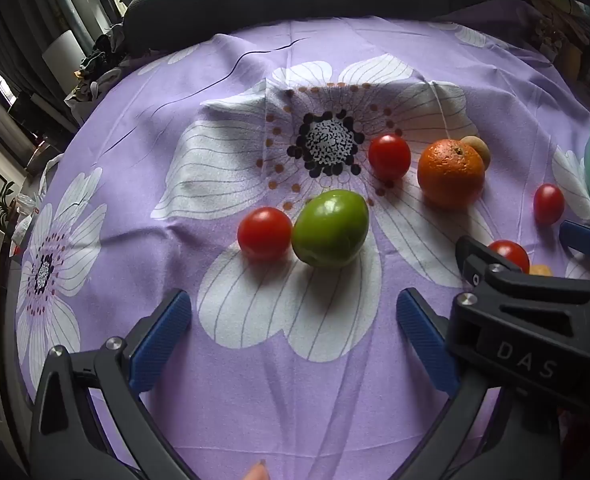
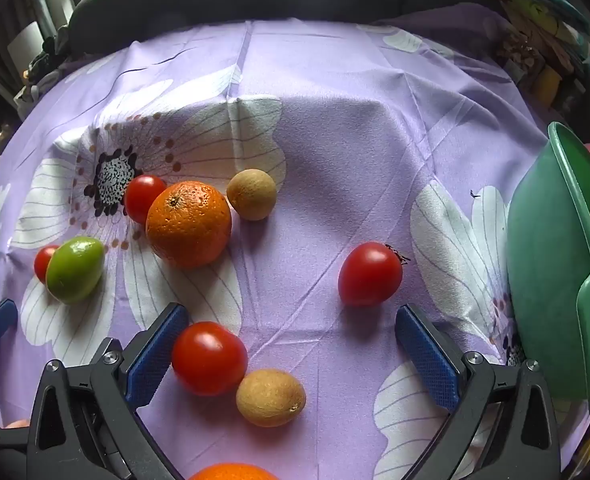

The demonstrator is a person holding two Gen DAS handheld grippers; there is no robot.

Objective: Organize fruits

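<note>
The left gripper (image 1: 293, 318) is wide open and holds nothing. At 12 o'clock from it, a green fruit (image 1: 330, 233) touches a red tomato (image 1: 264, 233) on the purple flower cloth (image 1: 143, 120). At 1 o'clock sit another tomato (image 1: 389, 156) and an orange (image 1: 451, 173).

The right gripper (image 2: 291, 334) is wide open too, with nothing in its grip. Between its blue fingers (image 2: 157, 354) lie a tomato (image 2: 209, 358) and a small brown fruit (image 2: 270, 397), side by side. One more tomato (image 2: 369, 274) sits at 1 o'clock. A green bowl (image 2: 555, 280) stands tilted at 3 o'clock.
</note>
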